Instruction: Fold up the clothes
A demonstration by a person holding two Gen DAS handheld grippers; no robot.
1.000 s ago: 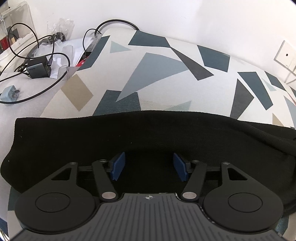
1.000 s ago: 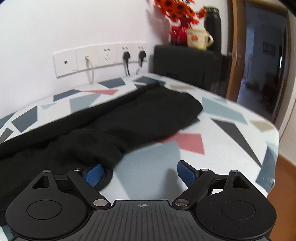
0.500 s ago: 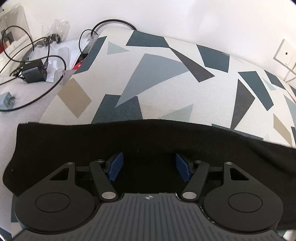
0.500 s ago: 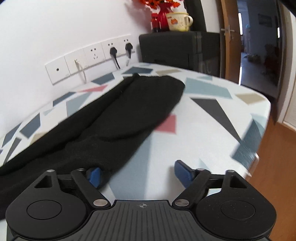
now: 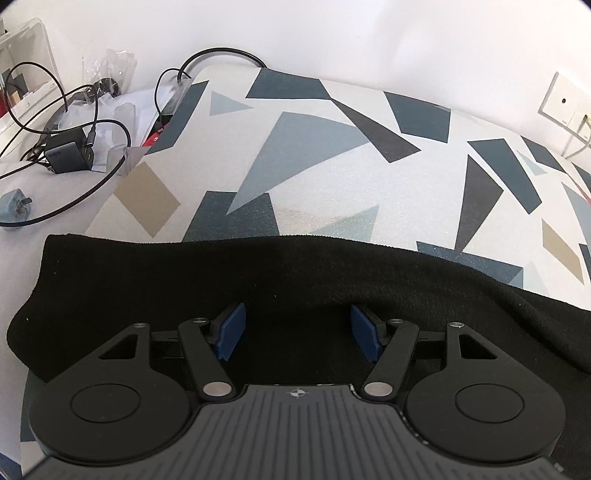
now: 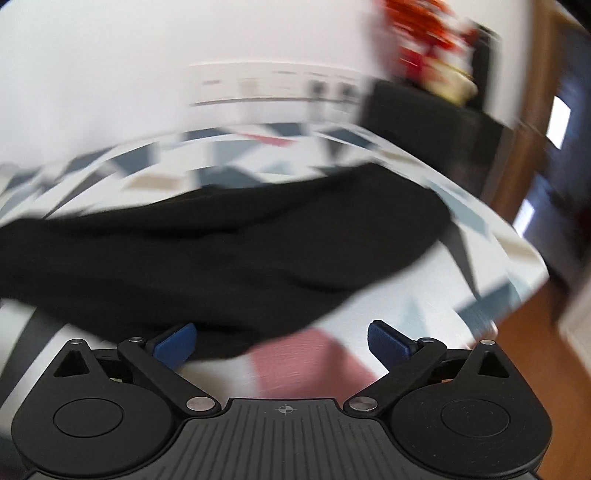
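We see a black garment (image 5: 295, 280) lying flat across the patterned table (image 5: 369, 192), long edge running side to side. Left hand-held gripper (image 5: 297, 332) hangs over it, jaws spread, blue pads (image 5: 231, 330) clear of the cloth as far as we can tell. Right hand-held gripper (image 6: 280, 341) has jaws opening wide; garment (image 6: 221, 251) edge sits by its left pad, nothing pinched. Only container: a clear box (image 5: 26, 70) at far left, contents unreadable. Beside it we see cables (image 5: 74, 122), a charger (image 5: 68, 155), a plug (image 5: 14, 205). Right view is heavily blurred: sockets (image 6: 280, 85), a red blob (image 6: 424, 33) on a dark cabinet (image 6: 436, 122), hard to make out. Garment ends cut off by frame.
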